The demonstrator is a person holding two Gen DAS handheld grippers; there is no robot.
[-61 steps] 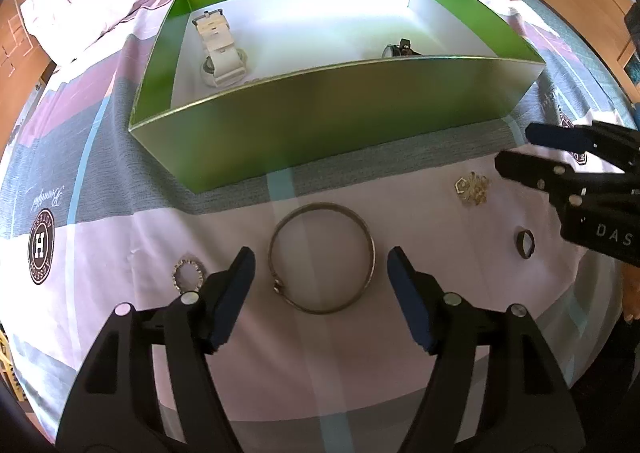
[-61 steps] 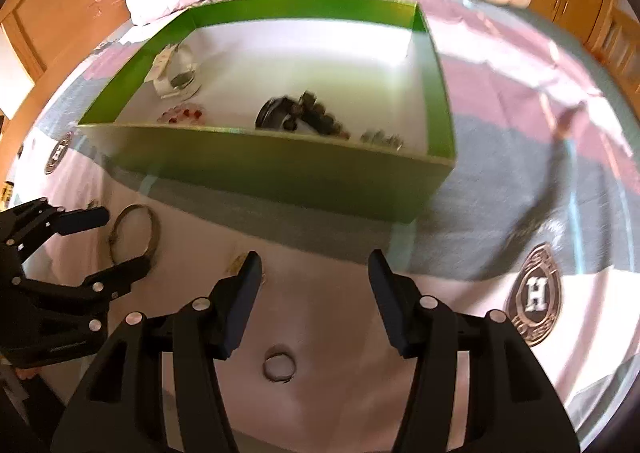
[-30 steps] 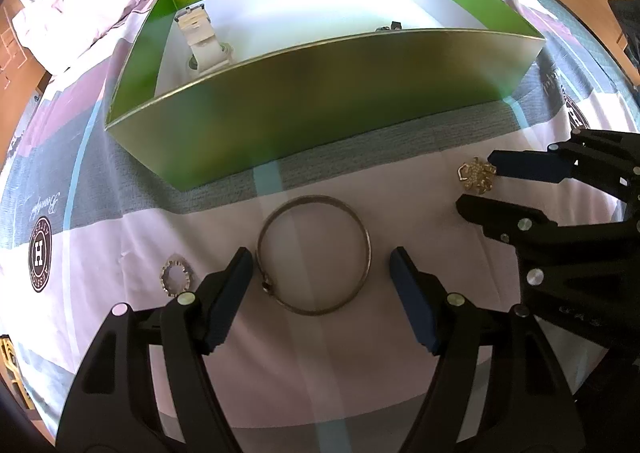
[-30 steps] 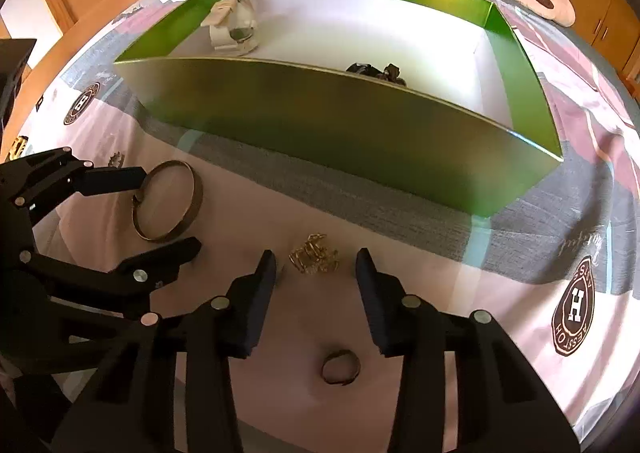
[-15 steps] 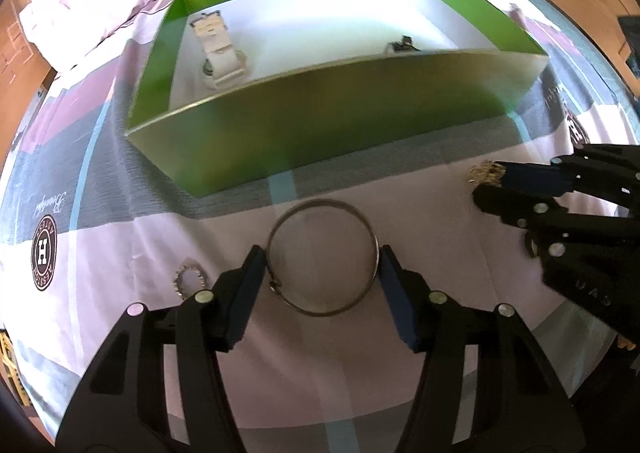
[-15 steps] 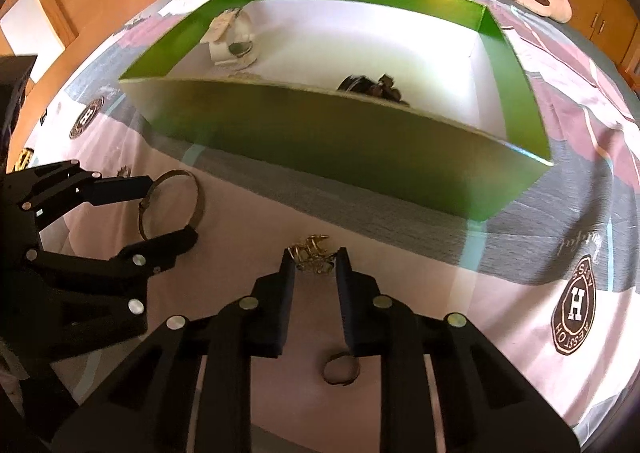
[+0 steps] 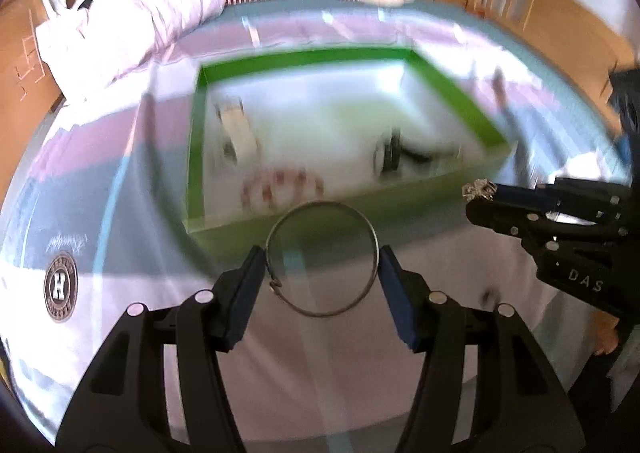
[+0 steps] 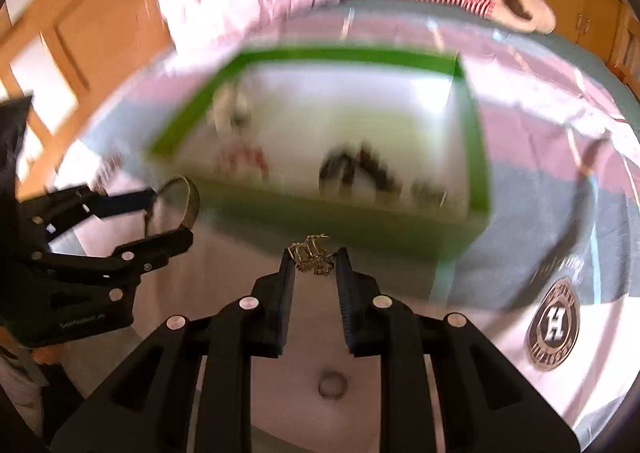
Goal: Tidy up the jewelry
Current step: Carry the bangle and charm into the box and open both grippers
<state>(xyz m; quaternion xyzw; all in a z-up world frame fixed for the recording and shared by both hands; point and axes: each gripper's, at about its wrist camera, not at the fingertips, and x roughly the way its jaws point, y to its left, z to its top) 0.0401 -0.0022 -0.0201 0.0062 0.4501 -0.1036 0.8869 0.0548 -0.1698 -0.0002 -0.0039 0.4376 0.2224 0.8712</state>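
Our left gripper is clamped on the bangle, lifted off the bedspread, in front of the green box; our right gripper pinches the gold brooch near the box's front wall; a ring lies on the bedspread below it; the box's contents are blurred.

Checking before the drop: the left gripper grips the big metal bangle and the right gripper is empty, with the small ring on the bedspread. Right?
Not quite. The right gripper is not empty: the right wrist view shows it pinching a small gold ornament. The left gripper does grip the bangle, and the small ring lies on the bedspread.
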